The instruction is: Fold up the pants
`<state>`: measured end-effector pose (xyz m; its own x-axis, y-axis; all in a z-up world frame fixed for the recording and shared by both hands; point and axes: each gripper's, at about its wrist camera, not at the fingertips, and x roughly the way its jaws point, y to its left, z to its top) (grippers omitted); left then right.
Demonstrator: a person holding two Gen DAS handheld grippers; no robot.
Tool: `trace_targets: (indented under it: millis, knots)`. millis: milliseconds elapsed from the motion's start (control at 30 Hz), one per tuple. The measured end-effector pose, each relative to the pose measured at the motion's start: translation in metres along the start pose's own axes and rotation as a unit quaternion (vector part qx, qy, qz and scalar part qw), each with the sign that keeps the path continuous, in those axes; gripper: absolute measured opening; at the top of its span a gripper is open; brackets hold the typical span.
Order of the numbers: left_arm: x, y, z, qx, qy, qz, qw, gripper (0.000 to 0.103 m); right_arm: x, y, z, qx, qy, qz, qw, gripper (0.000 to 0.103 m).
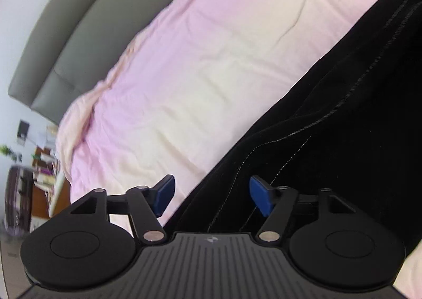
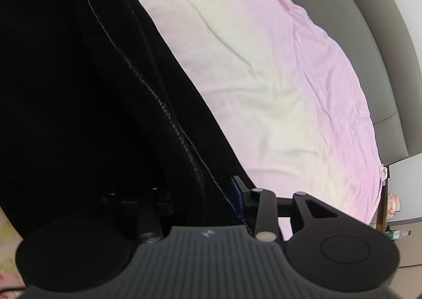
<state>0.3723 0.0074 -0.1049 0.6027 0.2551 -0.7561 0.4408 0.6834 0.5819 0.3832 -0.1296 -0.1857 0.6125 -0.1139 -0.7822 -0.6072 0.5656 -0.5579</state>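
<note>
Black pants (image 1: 329, 119) on pink sheet (image 1: 211, 48). Left gripper (image 1: 212, 194) fingers spread wide over the fabric edge; right gripper (image 2: 211, 198) pinches pants (no legible labels).

Pants (image 1: 329, 140): black cloth, matt and light-absorbing, with a faint nap; pale stitching runs along the raised seams, lower right of the left wrist view. Bed sheet (image 1: 211, 48): thin pink-to-cream woven cloth, matt, finely creased. Headboard (image 1: 79, 22), upper left: grey padded upholstery with a low, leather-like sheen and a stitched seam. Left gripper (image 1: 212, 194): black matt plastic links, ribbed grey body, bright metal pivot pins, blue matt pads (image 1: 259, 193). Right gripper (image 2: 208, 197), bottom of its view: same black plastic and metal pins.
</note>
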Motion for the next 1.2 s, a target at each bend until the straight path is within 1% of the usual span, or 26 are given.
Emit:
trace_targets:
  millis: [33,67,100,167,233,267,333,367,433,500,567,667,733,767,800,833,867,900,933,1000,1033,1100,1167,1200]
  knots:
    - [-0.012,0.005,-0.006,0.000,-0.014,0.004,0.9999,0.084,-0.004,0.002,-0.007,0.014,-0.007,0.007,1.000,0.034]
    - [-0.025,0.010,-0.017,-0.006,-0.030,0.008,0.9995,0.092,-0.009,0.003,-0.014,0.029,-0.015,0.014,0.999,0.038]
    - [-0.040,0.010,-0.030,-0.016,-0.046,0.007,0.9988,0.095,-0.016,0.003,-0.022,0.046,-0.025,0.019,0.998,0.041]
    - [-0.061,0.018,-0.061,-0.046,-0.073,0.002,0.9963,0.097,-0.035,0.007,-0.042,0.068,-0.049,0.007,0.996,0.045]
    - [-0.071,0.027,-0.092,-0.084,-0.089,-0.002,0.9924,0.098,-0.061,0.013,-0.066,0.091,-0.077,-0.015,0.993,0.051]
    - [-0.072,0.029,-0.109,-0.106,-0.097,0.006,0.9896,0.098,-0.073,0.015,-0.079,0.106,-0.089,-0.022,0.990,0.054]
    - [-0.066,0.042,-0.141,-0.156,-0.104,0.027,0.9819,0.098,-0.092,0.021,-0.101,0.145,-0.106,-0.017,0.984,0.056]
    - [-0.059,0.050,-0.156,-0.185,-0.101,0.036,0.9768,0.098,-0.098,0.024,-0.114,0.163,-0.109,-0.013,0.980,0.056]
    - [-0.041,0.065,-0.182,-0.245,-0.087,0.054,0.9640,0.098,-0.107,0.036,-0.138,0.182,-0.106,-0.010,0.978,0.056]
    - [-0.021,0.081,-0.203,-0.300,-0.063,0.053,0.9505,0.097,-0.110,0.049,-0.159,0.195,-0.093,-0.010,0.976,0.056]
    - [-0.007,0.094,-0.219,-0.349,-0.047,0.029,0.9356,0.097,-0.110,0.059,-0.179,0.221,-0.082,0.011,0.972,0.056]
    - [0.014,0.104,-0.228,-0.402,-0.038,-0.019,0.9148,0.097,-0.105,0.066,-0.202,0.249,-0.076,0.056,0.964,0.056]
    - [0.022,0.097,-0.231,-0.423,-0.027,-0.030,0.9050,0.097,-0.103,0.073,-0.211,0.253,-0.073,0.077,0.962,0.054]
    - [0.028,0.093,-0.232,-0.430,-0.018,-0.031,0.9023,0.097,-0.099,0.074,-0.209,0.253,-0.069,0.084,0.961,0.047]
    - [0.035,0.090,-0.231,-0.432,-0.007,-0.027,0.9014,0.096,-0.090,0.067,-0.201,0.251,-0.063,0.087,0.962,0.040]
    - [0.041,0.087,-0.232,-0.431,-0.001,-0.021,0.9020,0.096,-0.088,0.067,-0.201,0.247,-0.053,0.074,0.965,0.010]
    - [0.044,0.085,-0.231,-0.428,0.000,-0.015,0.9037,0.096,-0.076,0.055,-0.189,0.240,-0.041,0.048,0.969,0.004]
    - [0.044,0.085,-0.229,-0.424,-0.002,-0.011,0.9054,0.097,-0.079,0.050,-0.190,0.240,-0.040,0.023,0.970,0.004]
    - [0.043,0.084,-0.228,-0.421,-0.003,-0.010,0.9071,0.097,-0.083,0.042,-0.192,0.250,-0.043,0.004,0.967,0.003]
    - [0.039,0.085,-0.228,-0.416,-0.005,-0.011,0.9093,0.097,-0.092,0.021,-0.198,0.282,-0.052,-0.016,0.958,0.001]
    - [0.040,0.087,-0.229,-0.415,-0.006,-0.011,0.9098,0.097,-0.096,0.008,-0.197,0.297,-0.064,-0.025,0.952,0.001]
    - [0.041,0.086,-0.230,-0.415,-0.009,-0.009,0.9099,0.097,-0.106,-0.023,-0.197,0.309,-0.077,-0.056,0.946,0.001]
    - [0.048,0.089,-0.231,-0.416,-0.010,-0.009,0.9093,0.097,-0.109,-0.059,-0.192,0.308,-0.080,-0.085,0.944,0.001]
    - [0.050,0.089,-0.232,-0.416,-0.011,-0.009,0.9092,0.097,-0.104,-0.077,-0.182,0.304,-0.080,-0.089,0.945,0.001]
